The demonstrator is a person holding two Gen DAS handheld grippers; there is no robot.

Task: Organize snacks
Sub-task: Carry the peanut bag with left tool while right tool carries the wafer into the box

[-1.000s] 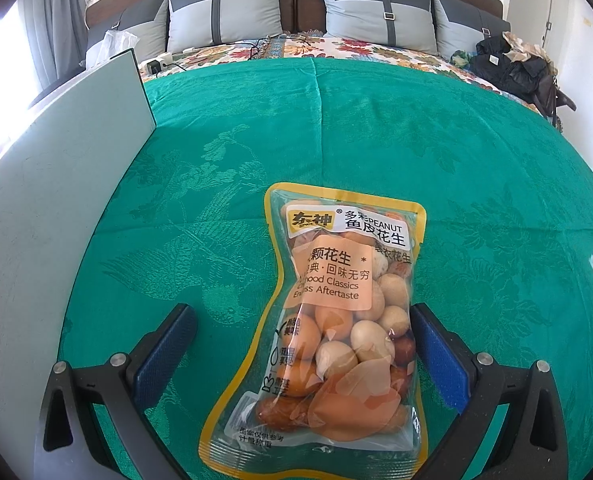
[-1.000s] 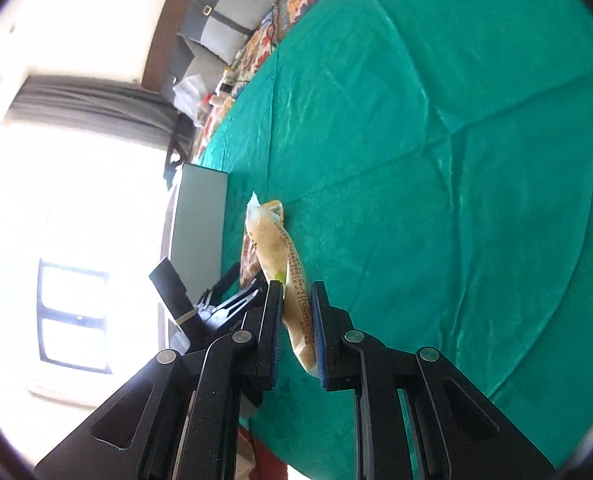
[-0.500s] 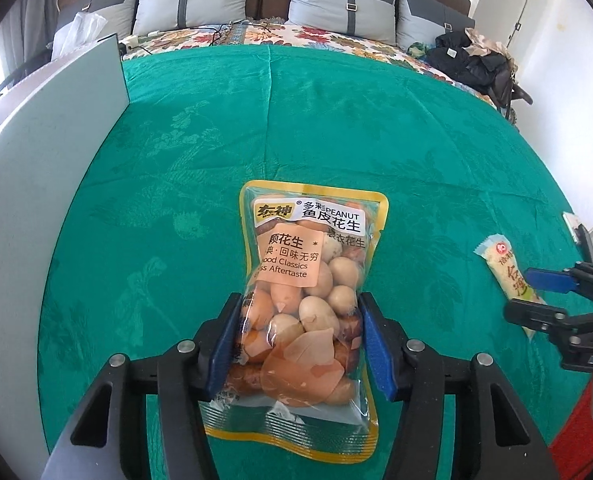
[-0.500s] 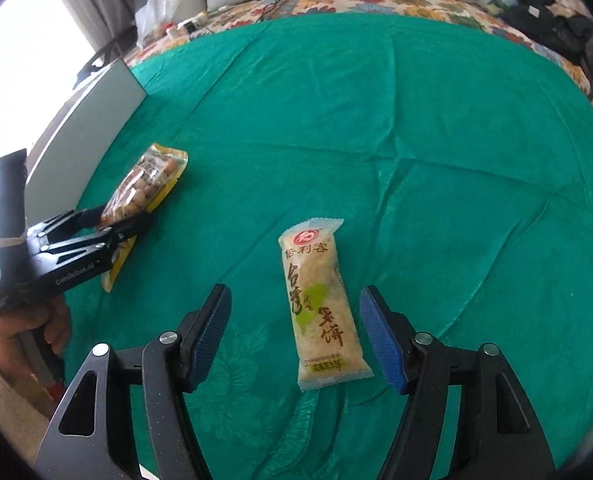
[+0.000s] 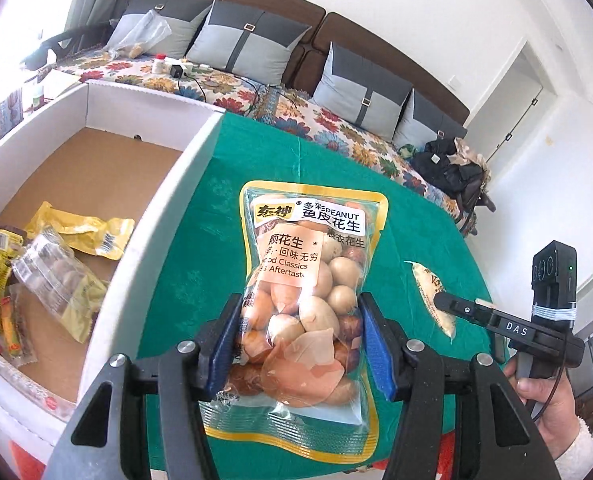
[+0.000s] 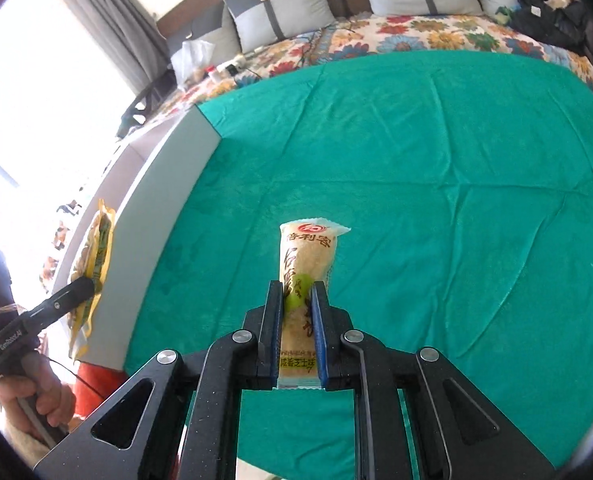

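Observation:
My left gripper (image 5: 300, 312) is shut on a yellow-rimmed clear peanut bag (image 5: 308, 264) and holds it up above the green cloth, beside the white box (image 5: 156, 216). The bag and left gripper also show edge-on in the right wrist view (image 6: 96, 256), next to the box wall (image 6: 156, 208). My right gripper (image 6: 298, 300) is shut on a pale rice cracker pack (image 6: 308, 256) and holds it over the green cloth (image 6: 456, 200). In the left wrist view the cracker pack (image 5: 432, 292) shows at the right gripper's tip.
The white box has a brown cardboard floor (image 5: 96, 168) with several snack packs (image 5: 56, 276) at its near left. A bed with floral sheet (image 5: 336, 128), grey pillows (image 5: 252, 44) and a black bag (image 5: 456, 172) lies behind the green cloth.
My left gripper lifted the peanut bag and swung left toward the open box. My right gripper closed on the cracker pack, which lay between its open jaws half a second ago.

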